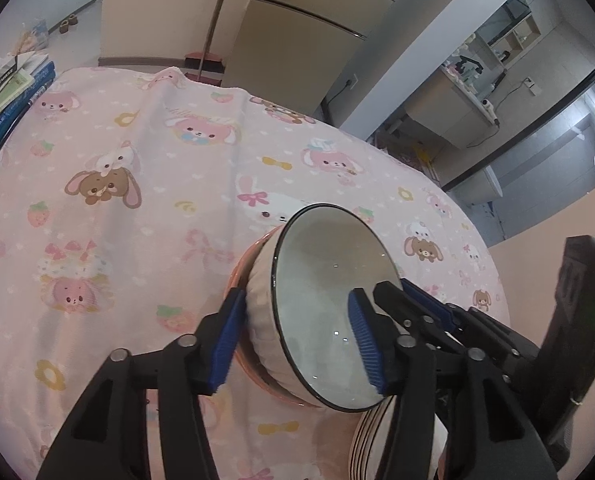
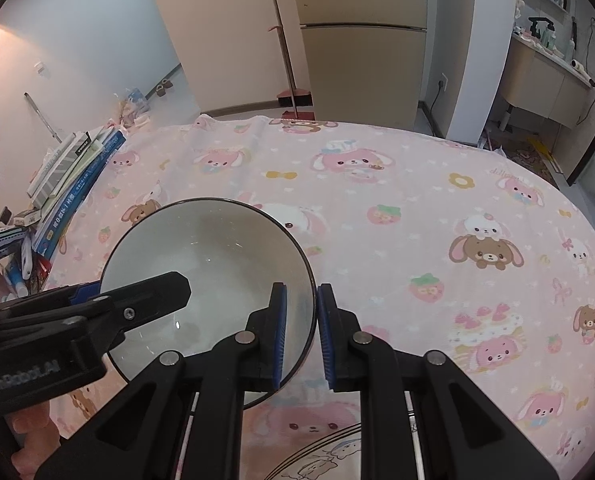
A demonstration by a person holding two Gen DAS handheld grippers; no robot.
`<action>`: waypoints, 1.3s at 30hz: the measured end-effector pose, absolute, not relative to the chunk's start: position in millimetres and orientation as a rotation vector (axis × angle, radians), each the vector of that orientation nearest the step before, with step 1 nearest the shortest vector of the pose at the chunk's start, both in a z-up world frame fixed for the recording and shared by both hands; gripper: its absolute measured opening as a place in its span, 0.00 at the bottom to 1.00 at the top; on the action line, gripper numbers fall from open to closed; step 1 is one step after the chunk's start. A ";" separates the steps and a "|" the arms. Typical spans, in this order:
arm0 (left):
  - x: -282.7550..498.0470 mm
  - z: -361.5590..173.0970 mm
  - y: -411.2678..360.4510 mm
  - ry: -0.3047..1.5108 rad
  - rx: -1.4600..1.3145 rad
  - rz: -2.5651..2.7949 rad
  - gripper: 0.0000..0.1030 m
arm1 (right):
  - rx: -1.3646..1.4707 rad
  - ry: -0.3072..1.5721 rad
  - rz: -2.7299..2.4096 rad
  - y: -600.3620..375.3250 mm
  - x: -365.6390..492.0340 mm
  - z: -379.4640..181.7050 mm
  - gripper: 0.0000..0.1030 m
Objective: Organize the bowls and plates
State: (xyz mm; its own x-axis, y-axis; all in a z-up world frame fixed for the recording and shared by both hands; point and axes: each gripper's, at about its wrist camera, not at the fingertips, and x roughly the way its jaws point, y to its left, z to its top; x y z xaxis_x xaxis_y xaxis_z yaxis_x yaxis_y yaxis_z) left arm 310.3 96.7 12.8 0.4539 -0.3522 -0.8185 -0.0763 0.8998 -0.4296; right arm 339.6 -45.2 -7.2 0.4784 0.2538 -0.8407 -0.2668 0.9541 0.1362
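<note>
Straddling the near-left part of the white bowl's rim, the left gripper (image 1: 297,344) has its jaws spread partway: one blue pad sits outside the wall and the other hangs inside the bowl, and in its own view neither pad looks pressed against the wall. No earlier picture tells more, so I read this grip as let go. The white bowl (image 1: 329,304) is tilted toward that camera, its black-edged mouth facing up and right, and it sits nested inside a pink bowl (image 1: 239,276) whose rim shows just under its left side. Both rest on the tabletop (image 1: 145,208) under a pink cartoon cloth.

Moving right, the right gripper (image 2: 302,334) pinches the bowl's rim on its right side, jaws nearly closed with one pad inside the wall and one outside, the rim running between them. So the bowl (image 2: 217,248) hangs from this one grip, with its open mouth lying left of and ahead of the right jaws.

Nearest the viewer, the edge of a patterned plate (image 2: 325,460) peeks out below the right gripper, just beside the bowls. By my judgement, settling the white bowl level into the pink one falls to the right hand, since it alone has hold.
</note>
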 end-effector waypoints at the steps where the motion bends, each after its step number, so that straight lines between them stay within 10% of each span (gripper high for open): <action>1: 309.7 13.7 97.1 1.092 -0.445 -0.178 0.58 | -0.020 1.028 0.309 -45.0 340.1 -8.5 0.16; 8: 307.4 17.0 104.8 1.063 -0.447 -0.155 0.66 | -0.025 1.036 0.312 -44.2 341.1 -11.5 0.16; 19: 309.3 13.3 105.0 1.078 -0.369 -0.059 0.12 | -0.020 1.043 0.326 -41.4 340.1 -11.8 0.16; 39: 310.3 8.2 113.4 1.070 -0.403 -0.106 0.11 | 0.011 1.031 0.313 -56.7 339.1 1.0 0.14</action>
